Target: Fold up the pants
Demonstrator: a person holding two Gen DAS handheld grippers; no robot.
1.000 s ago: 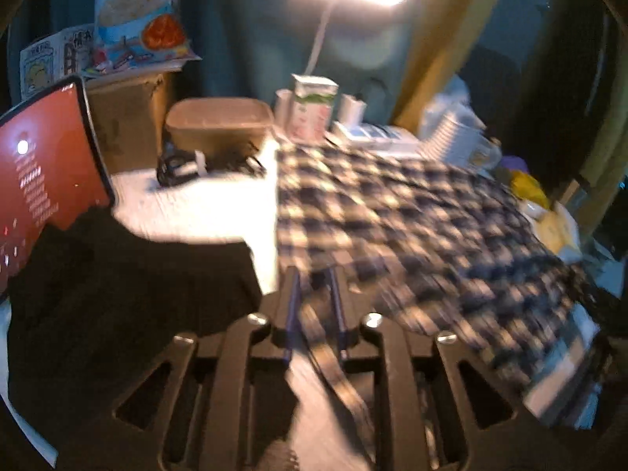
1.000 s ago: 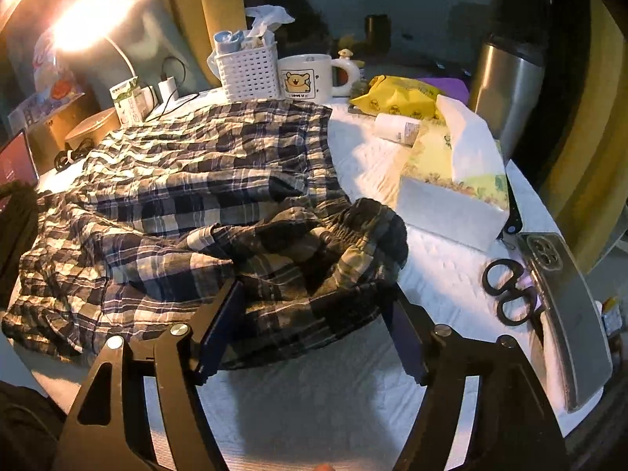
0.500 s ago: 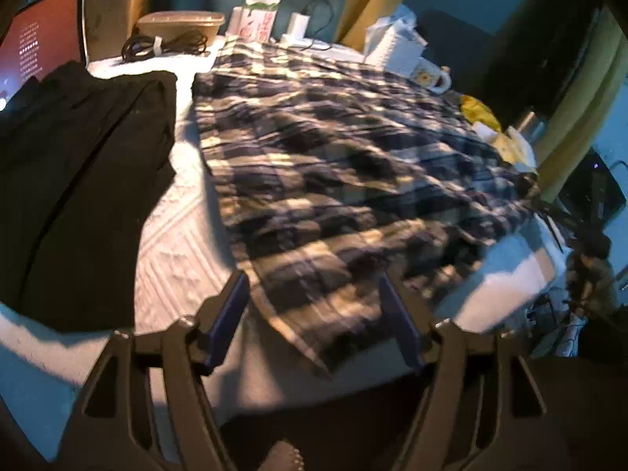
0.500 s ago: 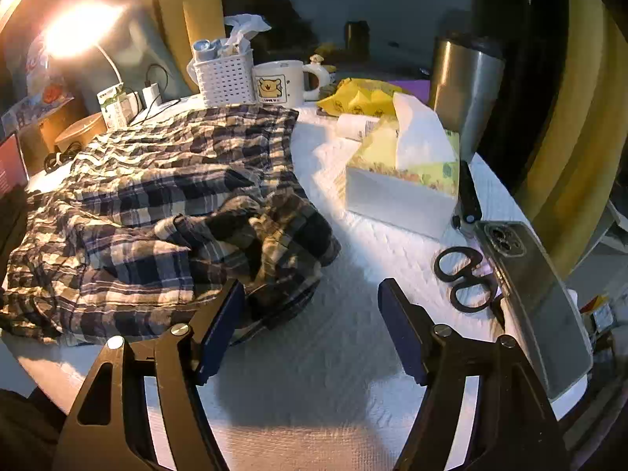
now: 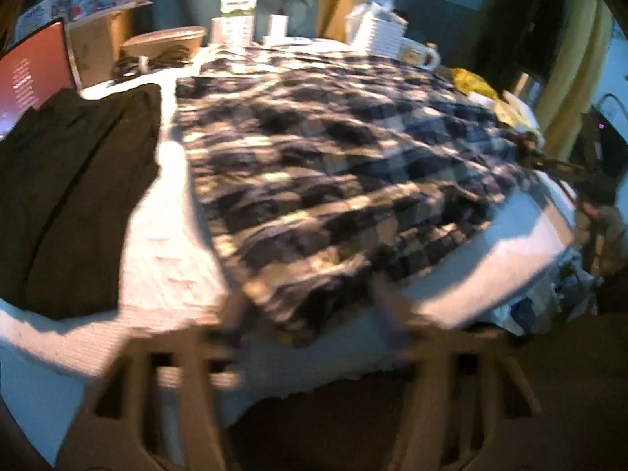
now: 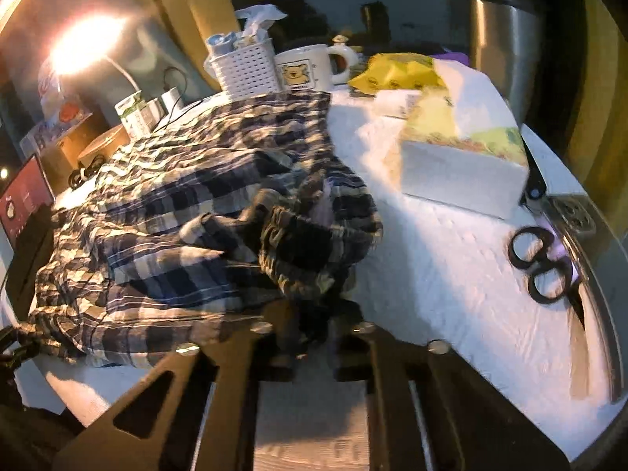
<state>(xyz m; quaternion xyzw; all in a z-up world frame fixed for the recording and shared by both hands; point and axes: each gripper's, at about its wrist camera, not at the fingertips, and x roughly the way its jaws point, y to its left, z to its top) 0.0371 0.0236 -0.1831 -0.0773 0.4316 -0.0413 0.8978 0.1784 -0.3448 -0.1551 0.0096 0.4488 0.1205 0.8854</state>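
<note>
The plaid pants [image 5: 333, 165] lie spread on the white-covered table [image 5: 165, 251]. In the left wrist view my left gripper [image 5: 314, 310] is open and blurred, with its fingers on either side of the pants' near hem. In the right wrist view the pants [image 6: 188, 212] are bunched at the waistband [image 6: 314, 243]. My right gripper [image 6: 310, 337] is shut on the waistband fabric at the near edge.
A black garment [image 5: 66, 196] lies left of the pants, by a red screen [image 5: 31, 78]. A tissue box [image 6: 459, 157], scissors [image 6: 541, 263], a phone [image 6: 588, 243], a mug [image 6: 306, 66], a white basket [image 6: 247, 70] and a steel flask [image 6: 506, 43] stand at the right and back.
My right gripper has closed on the bunched waistband; it was open half a second ago. My left gripper opened, let go of the hem, pulled back, and is now moving.
</note>
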